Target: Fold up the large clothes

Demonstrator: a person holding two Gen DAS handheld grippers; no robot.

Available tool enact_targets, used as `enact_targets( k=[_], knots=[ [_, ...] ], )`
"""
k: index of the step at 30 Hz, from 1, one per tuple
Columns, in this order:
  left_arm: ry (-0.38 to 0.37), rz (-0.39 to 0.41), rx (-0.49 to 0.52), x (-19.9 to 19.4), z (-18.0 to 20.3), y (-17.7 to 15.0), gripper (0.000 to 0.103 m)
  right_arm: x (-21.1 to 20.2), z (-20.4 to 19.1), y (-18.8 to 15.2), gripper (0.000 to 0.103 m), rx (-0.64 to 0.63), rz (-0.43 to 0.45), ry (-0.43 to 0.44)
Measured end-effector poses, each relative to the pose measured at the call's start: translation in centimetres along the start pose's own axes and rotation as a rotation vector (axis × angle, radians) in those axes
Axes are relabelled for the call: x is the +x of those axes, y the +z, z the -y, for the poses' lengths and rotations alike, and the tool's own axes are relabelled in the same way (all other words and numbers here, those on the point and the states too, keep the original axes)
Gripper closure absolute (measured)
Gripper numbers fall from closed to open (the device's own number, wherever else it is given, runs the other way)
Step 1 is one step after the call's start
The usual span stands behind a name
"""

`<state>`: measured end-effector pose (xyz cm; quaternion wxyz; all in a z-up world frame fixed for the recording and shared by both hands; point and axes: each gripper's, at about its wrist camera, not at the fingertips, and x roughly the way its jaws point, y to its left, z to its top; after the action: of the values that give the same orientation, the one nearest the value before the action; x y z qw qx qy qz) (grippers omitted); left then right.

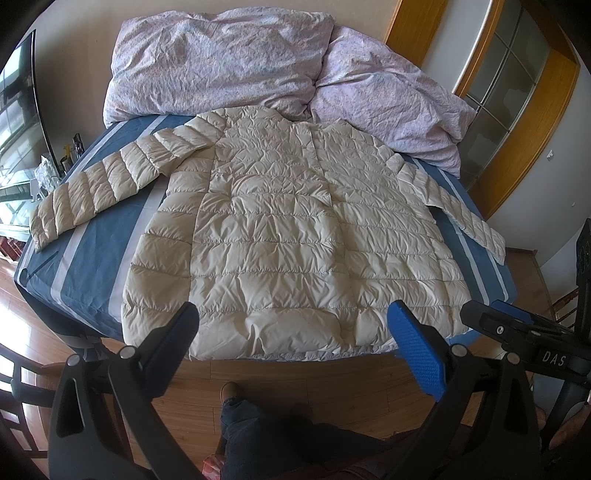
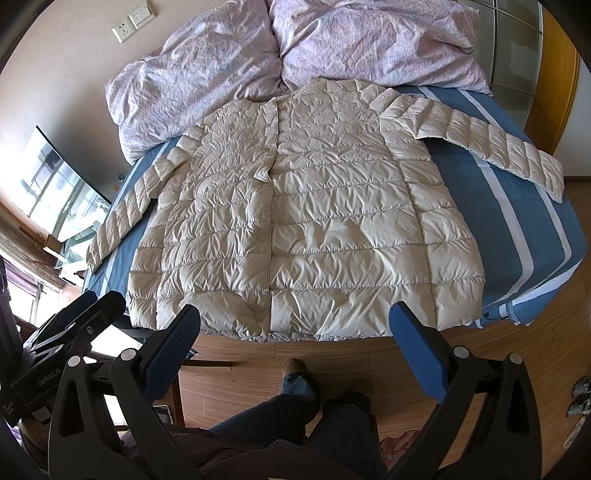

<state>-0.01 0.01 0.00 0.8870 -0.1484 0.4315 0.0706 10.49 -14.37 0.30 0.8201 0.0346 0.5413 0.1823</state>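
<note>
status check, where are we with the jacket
Left tongs open, right tongs open, both empty. Cream quilted puffer jacket flat on bed, sleeves spread, unfolded. Nothing on it.

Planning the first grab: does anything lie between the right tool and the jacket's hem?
Nothing does. In the right wrist view, only bare wooden floor separates the open right tool from the jacket hem.

A crumpled lilac duvet [image 1: 229,62] lies at the head of the blue striped bed [image 1: 92,254], beside a wall socket [image 2: 123,31] and wooden floor [image 2: 517,354].
</note>
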Motion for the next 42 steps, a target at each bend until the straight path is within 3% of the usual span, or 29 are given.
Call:
enact_targets(
  k=[42],
  knots=[
    [0.0,-0.002,-0.006,0.08,-0.1,0.04,0.002,0.3,0.45,0.79,0.001,0.004,0.0,0.001]
  ],
)
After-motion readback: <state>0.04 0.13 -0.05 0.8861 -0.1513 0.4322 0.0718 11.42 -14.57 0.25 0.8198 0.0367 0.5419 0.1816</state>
